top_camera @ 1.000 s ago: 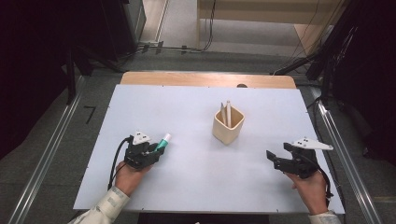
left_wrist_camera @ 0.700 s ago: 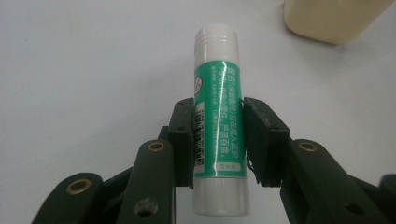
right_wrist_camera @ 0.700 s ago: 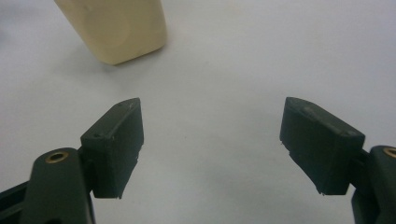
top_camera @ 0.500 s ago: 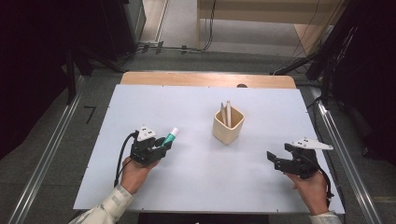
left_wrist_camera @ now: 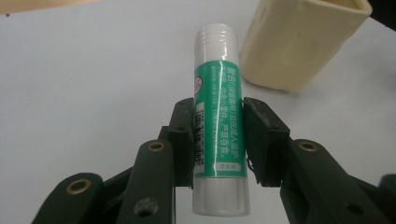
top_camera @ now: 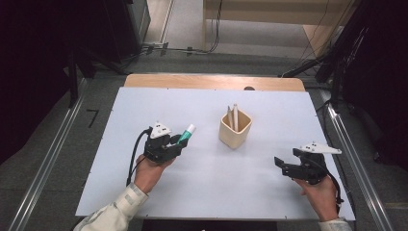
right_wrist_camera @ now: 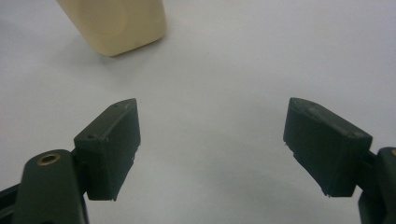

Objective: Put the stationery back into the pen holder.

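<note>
My left gripper [top_camera: 177, 143] is shut on a green-and-white glue stick [left_wrist_camera: 218, 126], whose white cap end points toward the cream square cup [top_camera: 235, 129]. In the high view the glue stick [top_camera: 185, 134] is lifted a little over the white table, left of the cup. The cup [left_wrist_camera: 299, 39] stands just beyond the stick's tip and holds two pale sticks [top_camera: 232, 116]. My right gripper [top_camera: 282, 167] hovers open at the front right with nothing between its jaws; the cup [right_wrist_camera: 116, 23] lies ahead of it to the left.
The white tabletop [top_camera: 211, 192] has a wooden strip [top_camera: 211, 83] along its far edge. Metal rails [top_camera: 48, 163] run along both sides of the table. Dark equipment and cables stand on the floor behind.
My left gripper has carried the glue stick right and slightly forward, closer to the cup. The right gripper has barely moved.
</note>
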`<state>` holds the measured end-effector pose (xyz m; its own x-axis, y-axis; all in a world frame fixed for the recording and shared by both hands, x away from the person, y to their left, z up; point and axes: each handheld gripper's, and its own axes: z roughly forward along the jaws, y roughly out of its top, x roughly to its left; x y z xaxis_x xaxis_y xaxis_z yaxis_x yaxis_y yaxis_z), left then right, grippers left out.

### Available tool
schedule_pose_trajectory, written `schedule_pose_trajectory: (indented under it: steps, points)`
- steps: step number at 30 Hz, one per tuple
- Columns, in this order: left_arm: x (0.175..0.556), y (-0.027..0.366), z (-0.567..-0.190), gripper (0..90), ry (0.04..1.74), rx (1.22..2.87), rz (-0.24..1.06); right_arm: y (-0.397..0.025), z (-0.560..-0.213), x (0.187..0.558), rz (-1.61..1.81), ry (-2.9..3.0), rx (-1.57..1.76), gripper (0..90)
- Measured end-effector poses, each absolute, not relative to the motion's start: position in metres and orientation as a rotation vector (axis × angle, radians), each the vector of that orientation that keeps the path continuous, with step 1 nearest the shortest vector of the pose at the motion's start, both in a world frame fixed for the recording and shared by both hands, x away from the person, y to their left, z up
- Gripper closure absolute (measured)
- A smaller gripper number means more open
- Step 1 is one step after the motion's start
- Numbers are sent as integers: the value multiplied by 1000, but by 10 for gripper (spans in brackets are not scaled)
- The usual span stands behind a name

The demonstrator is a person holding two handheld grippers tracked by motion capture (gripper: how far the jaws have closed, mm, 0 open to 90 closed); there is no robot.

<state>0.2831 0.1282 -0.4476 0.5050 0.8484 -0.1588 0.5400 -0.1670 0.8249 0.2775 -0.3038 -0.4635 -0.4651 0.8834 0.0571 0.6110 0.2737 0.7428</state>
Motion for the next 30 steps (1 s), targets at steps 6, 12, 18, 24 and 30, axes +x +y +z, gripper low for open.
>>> schedule_pose_trajectory:
  steps: [6,12,18,24,30]
  points:
    - [287,117,-440,665,1118,1851,423,-303,-464,278,1019,2184,1357,172]
    - [291,113,-440,665,1119,1846,412,-303,-464,278,1020,2187,1353,173]
    - [294,106,-439,665,1110,1845,402,-303,-464,278,1021,2186,1358,173]
    - [298,95,-433,665,1082,1844,390,-304,-464,279,1016,2188,1355,172]
    - [304,83,-427,665,1066,1848,382,-304,-465,279,1015,2191,1358,173]
